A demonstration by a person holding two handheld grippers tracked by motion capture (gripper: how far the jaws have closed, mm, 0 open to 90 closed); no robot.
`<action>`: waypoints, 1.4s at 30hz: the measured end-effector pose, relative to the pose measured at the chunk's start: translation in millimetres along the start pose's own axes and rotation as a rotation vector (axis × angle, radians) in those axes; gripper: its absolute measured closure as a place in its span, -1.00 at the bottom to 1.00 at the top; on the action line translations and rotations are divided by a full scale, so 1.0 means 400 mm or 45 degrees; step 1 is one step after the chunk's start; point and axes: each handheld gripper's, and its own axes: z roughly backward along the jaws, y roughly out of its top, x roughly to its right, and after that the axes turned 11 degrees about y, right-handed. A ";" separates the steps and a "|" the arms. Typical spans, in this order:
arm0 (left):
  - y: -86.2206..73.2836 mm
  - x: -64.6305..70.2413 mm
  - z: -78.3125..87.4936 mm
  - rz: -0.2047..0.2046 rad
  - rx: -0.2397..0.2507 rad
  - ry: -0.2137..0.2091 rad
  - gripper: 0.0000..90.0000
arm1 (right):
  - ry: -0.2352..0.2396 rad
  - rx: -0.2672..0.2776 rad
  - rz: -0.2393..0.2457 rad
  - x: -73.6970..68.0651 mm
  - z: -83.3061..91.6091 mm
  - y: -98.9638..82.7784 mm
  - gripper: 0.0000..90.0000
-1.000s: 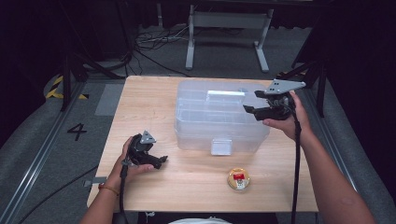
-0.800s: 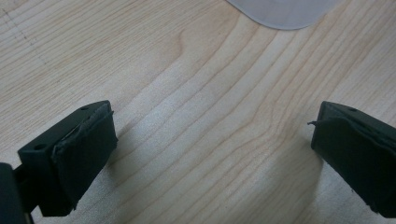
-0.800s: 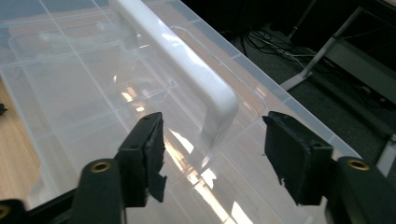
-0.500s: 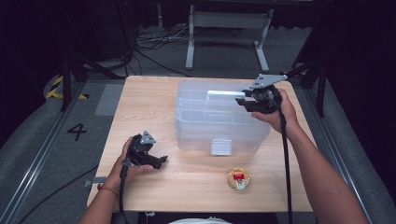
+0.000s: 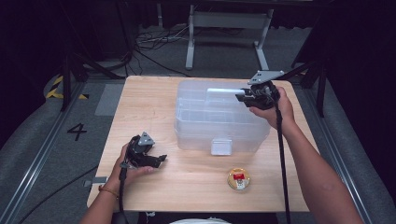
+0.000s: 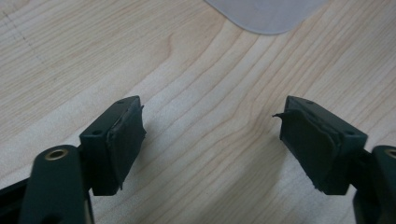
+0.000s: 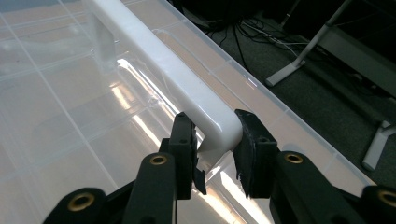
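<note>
A clear plastic storage box (image 5: 215,121) with a lid stands in the middle of the wooden table (image 5: 149,102). A white handle (image 5: 224,91) runs across the lid. My right gripper (image 5: 243,97) reaches in from the right. In the right gripper view its jaws (image 7: 215,133) have just been closing and now pinch the near end of the handle (image 7: 163,60). My left gripper (image 5: 161,159) rests low over the table at the front left. Its jaws (image 6: 210,126) have just been closing a little but stand open over bare wood, with nothing between them.
A small round tin (image 5: 238,178) with a red and white label lies in front of the box. The box's front latch (image 5: 221,146) faces the person. A rounded translucent corner (image 6: 266,14) shows ahead of the left gripper. Cables and a metal stand lie on the floor behind.
The right gripper has moved left from the box's right edge onto the lid's handle, and its jaws have closed around it. The left hand has kept still.
</note>
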 end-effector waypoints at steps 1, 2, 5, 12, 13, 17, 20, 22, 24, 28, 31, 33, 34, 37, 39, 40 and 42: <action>0.000 0.000 0.000 0.000 0.000 0.000 -0.41 | 0.000 -0.009 0.000 0.002 0.000 0.003 0.57; 0.004 0.000 0.004 0.003 0.014 0.011 -0.38 | -0.001 -0.012 -0.006 0.004 -0.001 0.005 0.57; 0.027 -0.013 0.030 -0.003 0.077 -0.006 -0.10 | 0.015 -0.029 -0.027 0.012 -0.002 0.012 0.57; 0.077 -0.027 0.083 -0.051 0.156 0.008 0.55 | 0.012 -0.065 -0.050 0.024 -0.002 0.035 0.57; 0.085 -0.029 0.089 -0.053 0.165 0.005 0.65 | 0.011 -0.070 -0.056 0.026 -0.002 0.037 0.57; 0.114 -0.029 0.096 -0.074 0.192 0.029 0.90 | 0.019 -0.097 -0.080 0.034 -0.001 0.050 0.57; 0.135 -0.020 0.097 -0.092 0.220 0.029 0.99 | 0.008 -0.124 -0.115 0.036 -0.004 0.062 0.57; 0.148 -0.008 0.095 -0.103 0.237 0.027 0.99 | 0.014 -0.124 -0.132 0.042 -0.004 0.067 0.57; 0.155 -0.003 0.093 -0.112 0.250 0.023 0.99 | 0.013 -0.121 -0.144 0.050 -0.005 0.071 0.57; 0.168 0.009 0.083 -0.091 0.276 -0.001 0.99 | 0.014 -0.147 -0.162 0.057 -0.006 0.084 0.57; 0.177 0.011 0.080 -0.087 0.296 -0.011 0.99 | 0.023 -0.147 -0.170 0.064 -0.006 0.088 0.57; 0.184 0.013 0.077 -0.083 0.304 -0.024 0.99 | 0.034 -0.148 -0.175 0.071 -0.007 0.092 0.57; 0.189 0.015 0.074 -0.083 0.303 -0.022 0.99 | 0.034 -0.152 -0.181 0.073 -0.007 0.094 0.57; 0.203 0.020 0.073 -0.094 0.318 -0.015 0.99 | 0.028 -0.160 -0.185 0.077 -0.008 0.101 0.56; 0.210 0.021 0.073 -0.087 0.328 -0.020 0.99 | 0.030 -0.163 -0.189 0.080 -0.009 0.104 0.56; 0.211 0.022 0.073 -0.095 0.331 -0.017 0.99 | 0.028 -0.164 -0.191 0.081 -0.009 0.105 0.56; 0.213 0.022 0.071 -0.098 0.338 -0.014 0.99 | 0.025 -0.164 -0.193 0.082 -0.010 0.106 0.56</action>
